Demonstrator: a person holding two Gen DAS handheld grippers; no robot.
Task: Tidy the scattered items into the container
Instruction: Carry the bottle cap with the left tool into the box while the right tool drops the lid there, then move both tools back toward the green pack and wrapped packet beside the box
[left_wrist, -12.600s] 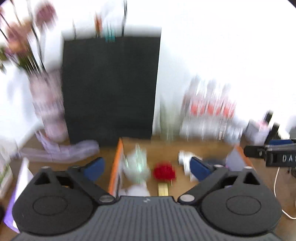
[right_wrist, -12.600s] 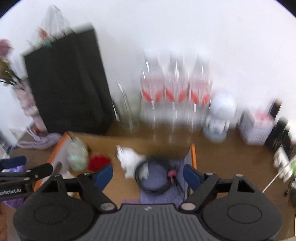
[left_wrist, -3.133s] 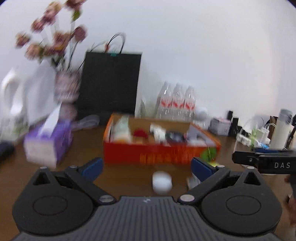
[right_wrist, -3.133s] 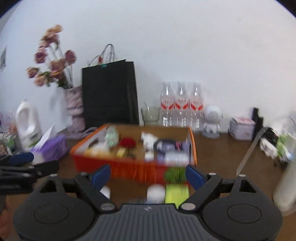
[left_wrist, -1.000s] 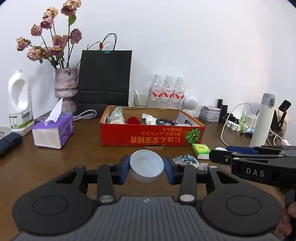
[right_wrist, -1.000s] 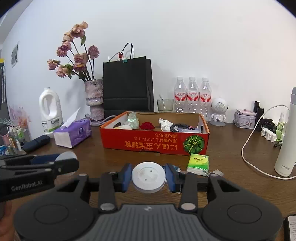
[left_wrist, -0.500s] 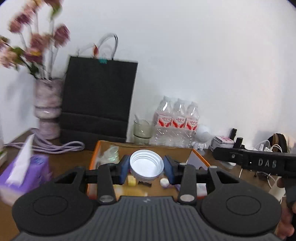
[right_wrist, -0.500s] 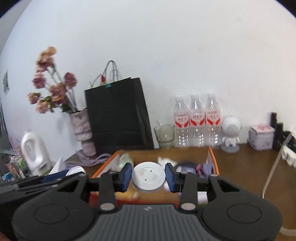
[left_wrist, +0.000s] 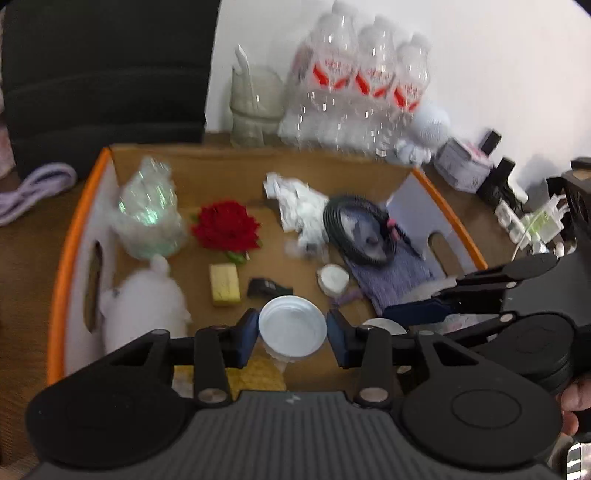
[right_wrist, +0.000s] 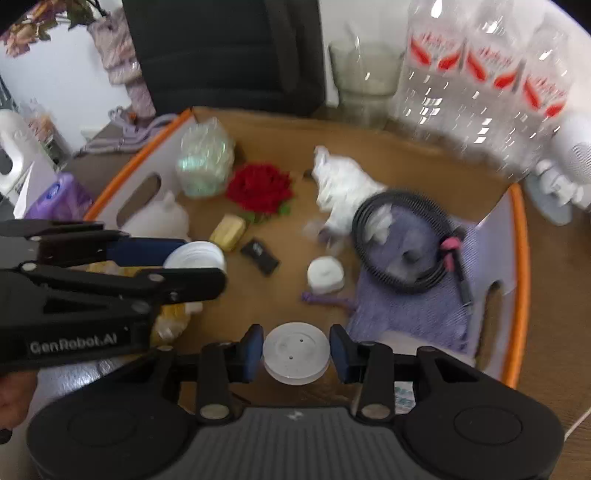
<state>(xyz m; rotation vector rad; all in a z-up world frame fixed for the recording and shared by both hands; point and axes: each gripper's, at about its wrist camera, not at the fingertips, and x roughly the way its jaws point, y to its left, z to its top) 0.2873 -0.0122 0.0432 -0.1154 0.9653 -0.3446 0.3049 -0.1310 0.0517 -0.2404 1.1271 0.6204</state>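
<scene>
Box (left_wrist: 59, 266) w/ orange rim filled most of both views; we had both grippers tilted down over its near edge, each carrying one item.

Far left of the left wrist view: white fluffy lump (left_wrist: 144, 306) by the box's left wall, crinkled clear bag (left_wrist: 147, 214) above it. Moving right: red flower (left_wrist: 225, 225), yellow block (left_wrist: 224, 284), small black piece (left_wrist: 267, 288). Bottom centre: left gripper (left_wrist: 292, 330), fingers narrow and clamped on an upturned white lid (left_wrist: 292, 328). Right of that: small white cap (left_wrist: 333, 278), crumpled white paper (left_wrist: 299, 206), coiled black cable (left_wrist: 356, 232) on a purple cloth (left_wrist: 391, 277).

In the right wrist view the left gripper crossed the left edge, lid at centre-left. Bottom centre: right gripper (right_wrist: 296, 354), fingers narrow, pinching a white disc (right_wrist: 296, 352) w/ two small holes.

Step in hand, as we judged it: drop-off, both items over the box interior, not yet let go.

Next move prob. calls for spreading the fingers on each side so lid and disc fall onto bare cardboard near the front. The grippers sat close together, so they'd need care not to knock each other.
</scene>
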